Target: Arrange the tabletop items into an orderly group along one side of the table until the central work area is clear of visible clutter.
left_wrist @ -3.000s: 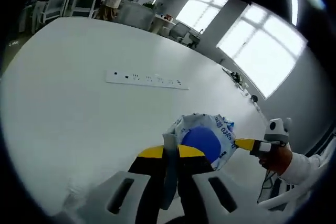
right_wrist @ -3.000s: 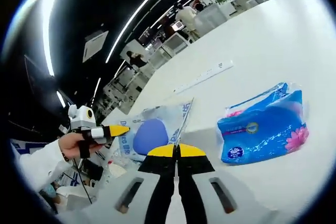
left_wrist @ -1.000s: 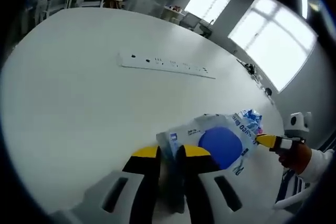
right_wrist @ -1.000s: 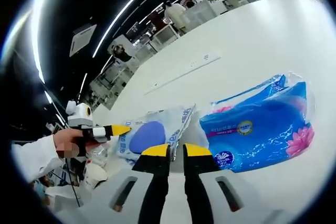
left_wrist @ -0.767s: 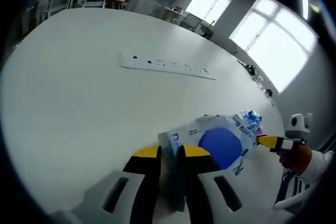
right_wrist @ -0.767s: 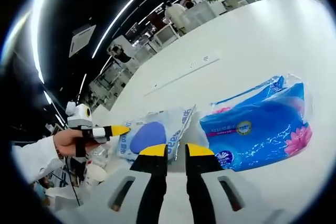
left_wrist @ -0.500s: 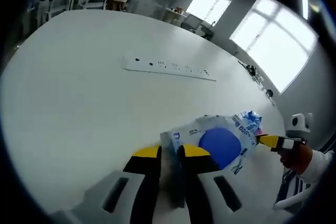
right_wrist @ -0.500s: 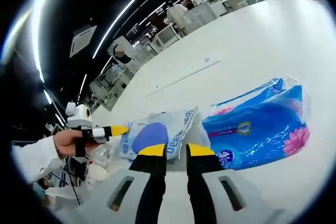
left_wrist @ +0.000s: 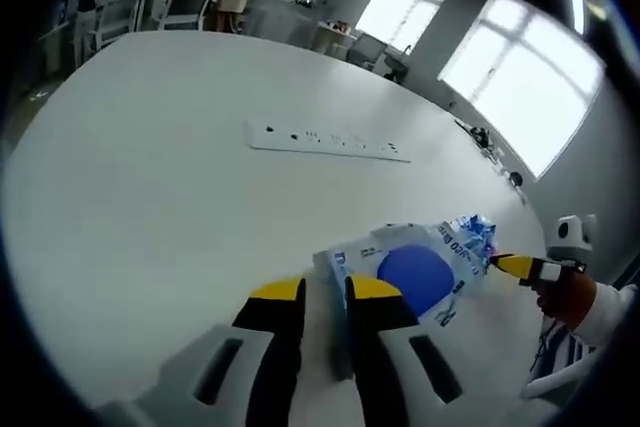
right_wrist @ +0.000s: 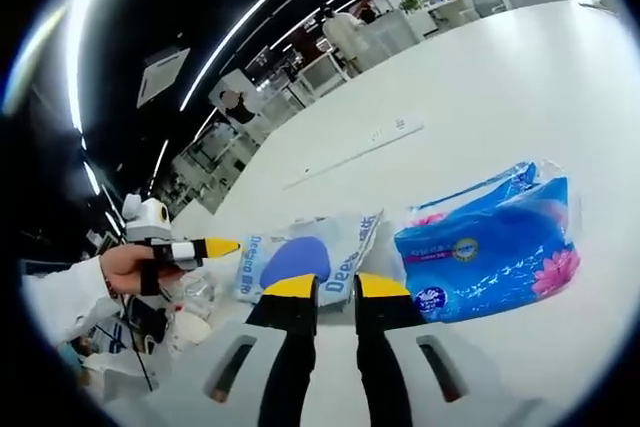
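Wipes pack [right_wrist: 310, 259] laid beside tissue pack [right_wrist: 490, 247] at 3 o'clock | both jaws parted, nothing held | grouping begun — power strip [left_wrist: 328, 140] left mid-table

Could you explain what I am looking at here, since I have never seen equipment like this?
No robot is involved: a person holds a two-jaw, yellow-tipped gripper in each hand, and a fisheye camera rides on each, looking forward along its jaws. In the left gripper view, the left gripper rises from the bottom, and the other one comes in from the right, held in a hand. The right gripper view shows the right gripper the same way.

On the white table lie a pale plastic pack with a blue oval, a blue tissue pack beside it, and a white power strip farther off.

Both grippers are open, their jaws apart at the pale pack's edges; nothing looks gripped.
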Available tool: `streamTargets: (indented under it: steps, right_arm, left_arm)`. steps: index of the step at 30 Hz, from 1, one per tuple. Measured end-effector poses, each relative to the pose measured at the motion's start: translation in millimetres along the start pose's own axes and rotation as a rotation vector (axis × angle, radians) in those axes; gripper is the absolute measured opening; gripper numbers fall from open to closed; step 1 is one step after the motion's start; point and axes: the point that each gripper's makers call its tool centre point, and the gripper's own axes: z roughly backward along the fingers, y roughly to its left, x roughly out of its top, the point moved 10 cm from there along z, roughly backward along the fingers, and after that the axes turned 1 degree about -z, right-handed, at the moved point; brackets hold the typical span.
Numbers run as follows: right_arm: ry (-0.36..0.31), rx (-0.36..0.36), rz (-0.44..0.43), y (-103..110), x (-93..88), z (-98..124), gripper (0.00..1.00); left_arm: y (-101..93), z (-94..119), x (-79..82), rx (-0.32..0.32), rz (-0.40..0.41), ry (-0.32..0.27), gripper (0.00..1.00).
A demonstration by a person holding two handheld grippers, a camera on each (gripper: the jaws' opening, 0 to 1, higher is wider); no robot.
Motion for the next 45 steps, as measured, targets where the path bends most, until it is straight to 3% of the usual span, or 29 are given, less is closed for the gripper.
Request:
streamTargets:
  steps: [18, 35, 45]
  right_arm:
    - [0.001, 0.053, 0.042, 10, 2.9, 9, 0.22]
    - [0.000, 0.116, 0.088, 25, 10.6, 15, 0.34]
    - [0.018, 0.160, 0.105, 40, 13.2, 21, 0.39]
  left_arm:
    - [0.4, 41, 12.1, 0.010, 0.003, -0.093, 0.25]
    - [-8.8, 93, 11.3, -0.001, -0.015, -0.192, 0.42]
    - [-12.4, 125, 1.1, -0.003, -0.005, -0.239, 0.48]
